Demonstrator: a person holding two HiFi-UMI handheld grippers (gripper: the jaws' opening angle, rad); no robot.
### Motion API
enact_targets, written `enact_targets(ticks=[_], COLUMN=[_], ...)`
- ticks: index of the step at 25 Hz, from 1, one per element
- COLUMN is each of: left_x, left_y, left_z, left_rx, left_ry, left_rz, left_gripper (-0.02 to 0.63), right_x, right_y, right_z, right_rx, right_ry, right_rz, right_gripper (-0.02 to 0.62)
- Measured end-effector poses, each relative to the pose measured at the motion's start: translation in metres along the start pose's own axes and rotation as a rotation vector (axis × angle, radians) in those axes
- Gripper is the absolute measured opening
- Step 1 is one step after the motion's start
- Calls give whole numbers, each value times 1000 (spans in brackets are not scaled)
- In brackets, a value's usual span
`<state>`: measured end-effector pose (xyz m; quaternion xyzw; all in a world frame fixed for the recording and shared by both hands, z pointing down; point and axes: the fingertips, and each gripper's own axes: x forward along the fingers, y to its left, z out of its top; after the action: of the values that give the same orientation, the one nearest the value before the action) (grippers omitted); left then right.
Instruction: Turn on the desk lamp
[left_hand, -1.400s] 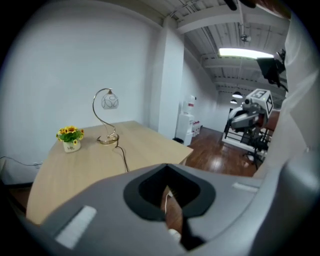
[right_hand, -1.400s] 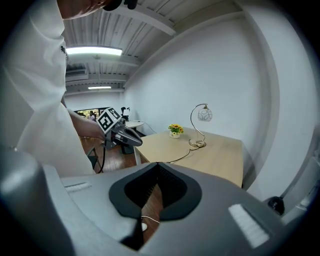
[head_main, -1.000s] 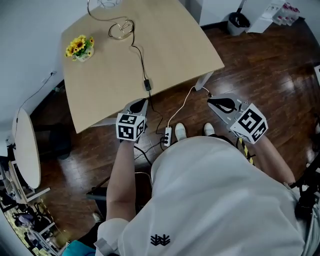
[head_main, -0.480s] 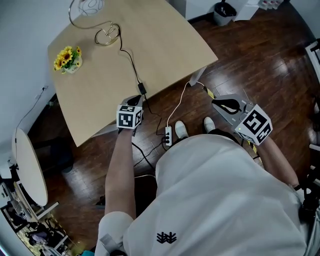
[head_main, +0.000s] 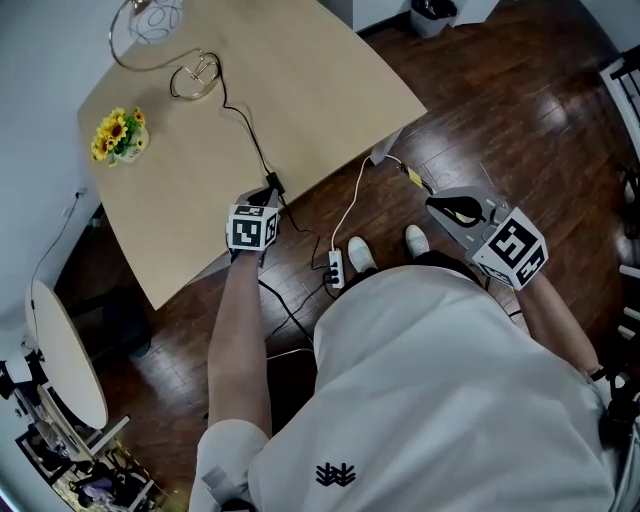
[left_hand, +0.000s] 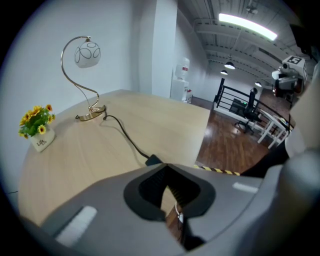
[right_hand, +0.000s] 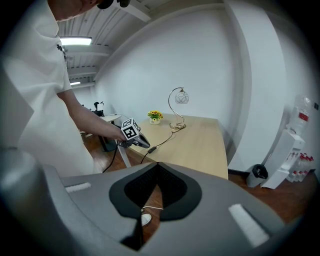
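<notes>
The desk lamp (head_main: 150, 22) has a gold curved stem, a white globe shade and a round base (head_main: 195, 74); it stands at the far corner of the wooden table (head_main: 330, 85). Its black cord runs to an inline switch (head_main: 272, 182) near the table's front edge. My left gripper (head_main: 267, 194) is shut and empty, its tips just short of that switch (left_hand: 153, 160). In the left gripper view the lamp (left_hand: 84, 54) looks unlit. My right gripper (head_main: 443, 205) is shut on nothing and hangs over the floor, right of the table.
A small pot of yellow flowers (head_main: 118, 136) sits at the table's left side. On the wood floor lie a white power strip (head_main: 336, 270) and a white cable (head_main: 352, 205). A bin (head_main: 430, 12) stands at the far wall.
My left gripper has moved forward over the table's front edge, close up to the cord's inline switch. The right gripper has hardly moved. The head view has shifted a little.
</notes>
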<state>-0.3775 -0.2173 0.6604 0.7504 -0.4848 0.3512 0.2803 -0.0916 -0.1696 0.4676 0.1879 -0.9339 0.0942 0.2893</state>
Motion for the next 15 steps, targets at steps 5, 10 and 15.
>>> enact_targets(ticks=[5,10,15], left_x=[9,15,19], left_y=[5,6,5], left_z=[0,-2,-5], left_rx=[2,12,33], left_ry=[24,48,59], left_rz=[-3,-5,-6], left_gripper=[20,20,20], right_x=[2,5,7], right_y=[-9,-15,-17], right_z=[-4,-5,-5], right_rx=[12,27,32], right_ry=[9,17,9], right_rz=[-6,-8,-3], right_gripper=[3,4,4])
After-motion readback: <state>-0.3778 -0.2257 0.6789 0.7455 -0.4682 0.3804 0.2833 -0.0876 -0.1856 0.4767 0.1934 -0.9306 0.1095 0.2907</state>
